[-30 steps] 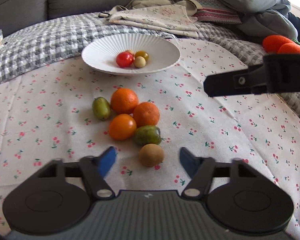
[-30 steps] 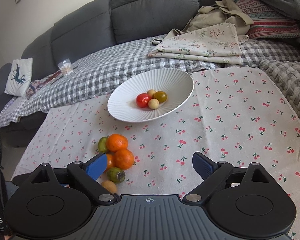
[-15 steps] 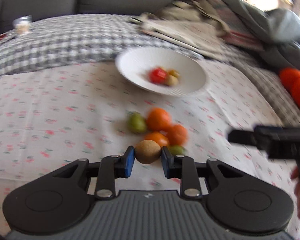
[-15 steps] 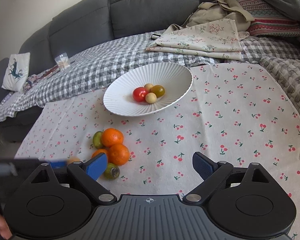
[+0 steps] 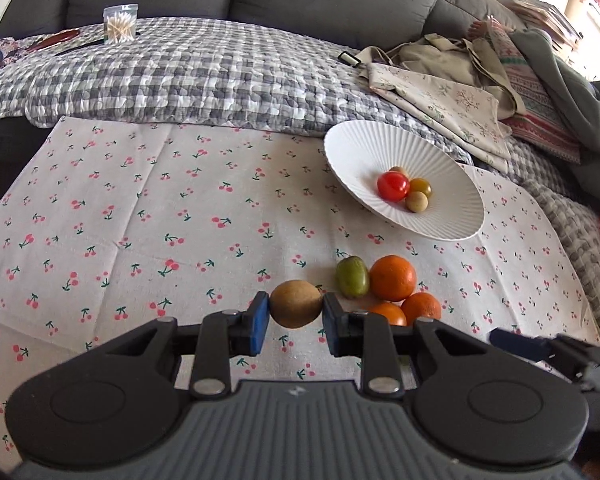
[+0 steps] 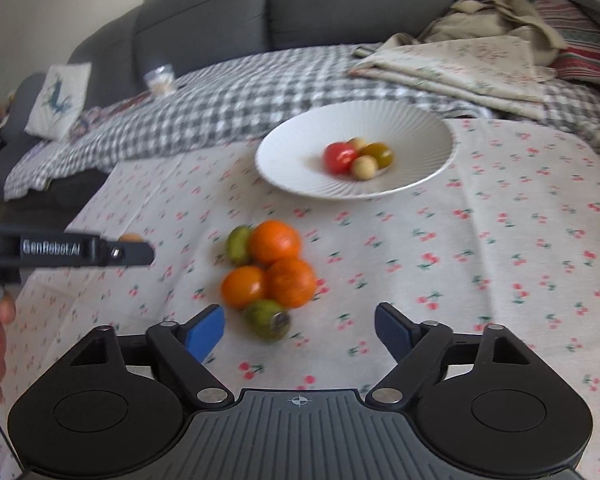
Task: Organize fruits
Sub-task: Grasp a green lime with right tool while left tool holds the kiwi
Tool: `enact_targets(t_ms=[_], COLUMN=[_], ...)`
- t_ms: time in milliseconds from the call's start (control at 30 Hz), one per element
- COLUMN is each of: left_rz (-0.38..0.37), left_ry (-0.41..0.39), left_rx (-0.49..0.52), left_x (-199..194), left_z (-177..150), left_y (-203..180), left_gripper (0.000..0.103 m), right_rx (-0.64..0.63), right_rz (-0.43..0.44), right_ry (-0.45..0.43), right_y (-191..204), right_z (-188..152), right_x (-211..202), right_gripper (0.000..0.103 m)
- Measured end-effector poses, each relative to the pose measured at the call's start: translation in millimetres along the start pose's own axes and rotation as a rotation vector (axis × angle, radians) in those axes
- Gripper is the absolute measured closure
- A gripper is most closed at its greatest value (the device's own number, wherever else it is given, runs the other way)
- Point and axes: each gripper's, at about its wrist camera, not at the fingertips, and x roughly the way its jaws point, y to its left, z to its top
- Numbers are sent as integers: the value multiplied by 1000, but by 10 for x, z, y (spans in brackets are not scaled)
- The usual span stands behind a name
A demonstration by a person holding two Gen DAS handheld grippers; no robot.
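Clamped between the two blue pads of the left gripper [image 5: 295, 316] is a round brown kiwi-like fruit [image 5: 296, 309], held by its sides and, by the look of it, lifted clear of the white cherry-print cloth [image 5: 148, 208]. The jaws of the right gripper [image 6: 299, 330] are spread wide with nothing between them, poised above the loose pile.

That pile is seen in the right wrist view just ahead of the open fingers: a dark green oval fruit [image 6: 267, 318] nearest, three orange mandarins [image 6: 291, 282] touching one another behind it, and a lighter green oval fruit [image 6: 239, 244] at the far left of the group. Well beyond the pile, a white ribbed ceramic bowl [image 6: 300, 152] is set on the cloth, tilted slightly toward the camera; a red cherry tomato [image 6: 340, 157] and a few small yellowish and olive fruits are already gathered in its centre.

The step in hand is judged to be carrying the brown fruit to the bowl. Only a narrow band of the fruit is gripped, so it could be squeezed out or rolled free by a quick swing. If it is released from too high, the small fruits could be knocked over the shallow rim. The mandarins could also be scattered if the right fingers are lowered carelessly into the pile.
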Motion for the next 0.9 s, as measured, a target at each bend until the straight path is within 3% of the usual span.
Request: enact_targets(t_ms=[233, 400, 900], left_rz=[1, 2, 5], left_ry=[-3, 1, -6], left_rx=[-7, 5, 9], left_x=[-10, 8, 20], left_z=[11, -4, 6], left_y=[13, -19, -13], left_gripper=[76, 76, 76], right_rx=[-59, -112, -104], right_rz=[16, -7, 28], right_ry=[25, 30, 19], right_y=[177, 271, 269], right_z=[-47, -72, 27], right_x=[221, 335, 110], right_gripper=[46, 72, 72])
